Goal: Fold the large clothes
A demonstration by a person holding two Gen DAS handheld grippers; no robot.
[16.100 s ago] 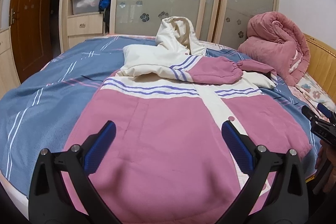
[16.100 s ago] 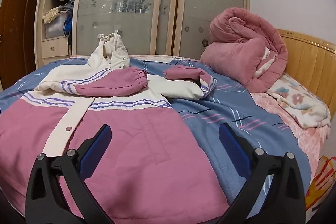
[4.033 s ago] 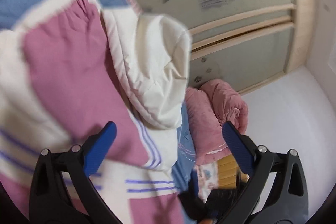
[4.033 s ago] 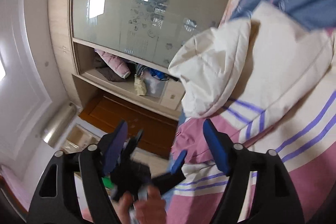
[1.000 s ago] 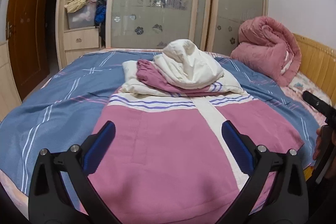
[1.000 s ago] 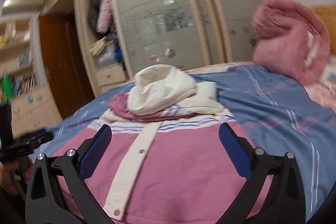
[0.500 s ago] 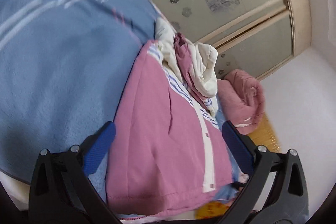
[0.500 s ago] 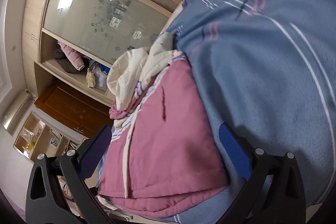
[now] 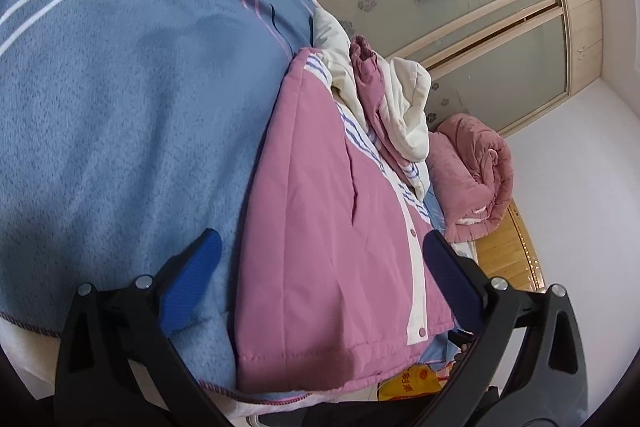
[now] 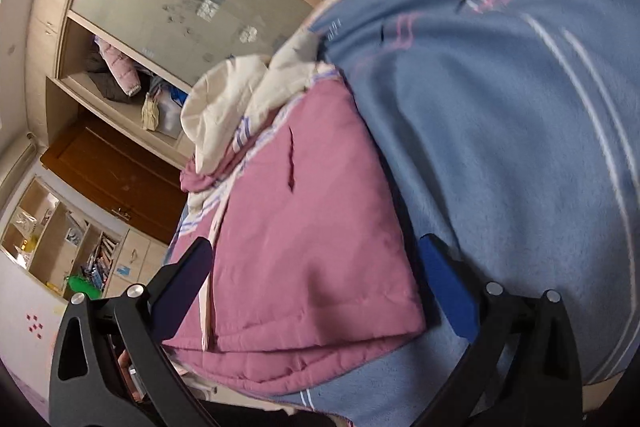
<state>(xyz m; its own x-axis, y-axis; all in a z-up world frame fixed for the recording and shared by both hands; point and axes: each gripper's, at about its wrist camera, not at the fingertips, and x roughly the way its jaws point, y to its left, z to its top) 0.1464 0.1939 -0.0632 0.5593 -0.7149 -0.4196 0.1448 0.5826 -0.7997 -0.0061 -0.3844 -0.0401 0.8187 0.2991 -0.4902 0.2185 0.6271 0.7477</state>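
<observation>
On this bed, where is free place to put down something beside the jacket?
Bare blue blanket lies left of the pink jacket, and more to its right in the right wrist view. Crowded: the jacket's top, with hood and sleeves piled, and the rolled pink quilt beyond.

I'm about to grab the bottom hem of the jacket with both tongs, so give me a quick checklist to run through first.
1. Left tongs open: ok.
2. Right tongs open: ok.
3. Pink and cream padded jacket lying flat on the blue striped blanket: ok.
4. Cream hood and sleeves folded onto the chest: ok.
5. Hem corners between the fingers: ok, both views.
6. Tongs touching fabric: cannot tell.
</observation>
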